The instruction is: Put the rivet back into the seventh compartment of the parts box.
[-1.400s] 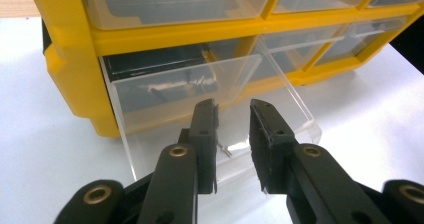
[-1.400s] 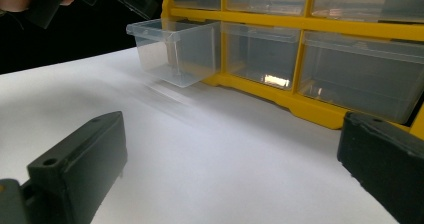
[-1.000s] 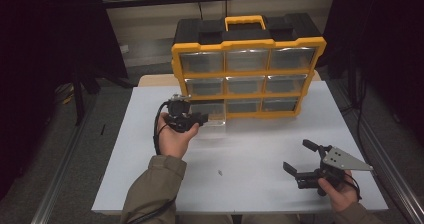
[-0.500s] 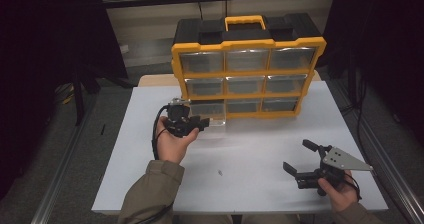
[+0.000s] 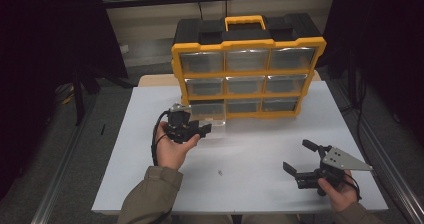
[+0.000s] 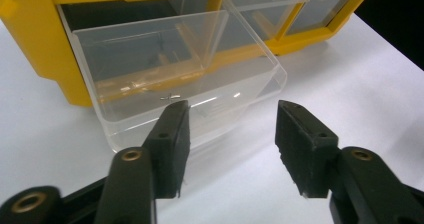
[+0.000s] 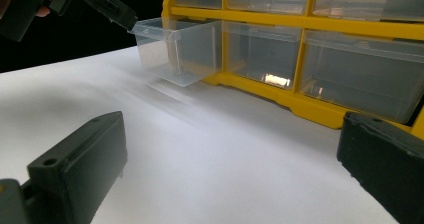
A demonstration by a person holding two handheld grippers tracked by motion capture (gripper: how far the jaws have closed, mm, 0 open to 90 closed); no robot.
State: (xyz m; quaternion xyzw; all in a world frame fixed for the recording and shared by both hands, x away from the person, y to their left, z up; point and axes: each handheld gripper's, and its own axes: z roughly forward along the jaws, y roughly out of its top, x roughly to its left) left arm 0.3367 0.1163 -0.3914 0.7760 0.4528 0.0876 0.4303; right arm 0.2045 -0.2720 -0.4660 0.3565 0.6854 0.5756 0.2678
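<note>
1. At the left side of the table [image 5: 125, 149], the left gripper [image 5: 200, 130] is held level just in front of the pulled-out clear drawer [image 5: 209, 113]. Its jaws have just been opening; they now stand about half apart with nothing between them, and the pads are clear of the drawer front.
2. The drawer [image 6: 175, 74] juts from the bottom-left slot of the yellow organizer [image 5: 247, 74], which stands along the table's far edge. Its long axis runs straight out toward the gripper, so the coming move is judged to turn on this head-on line: the drawer lies directly ahead of the left jaws, the nearer tool by far.
3. A small speck [image 5: 219, 172] lies near the middle of the table; what it is cannot be made out.
4. Near the right front corner, the right gripper [image 5: 300, 159] rests wide open and empty, well apart from the drawer.
5. Whether anything lies inside the drawer is hard to tell through the glare.
</note>
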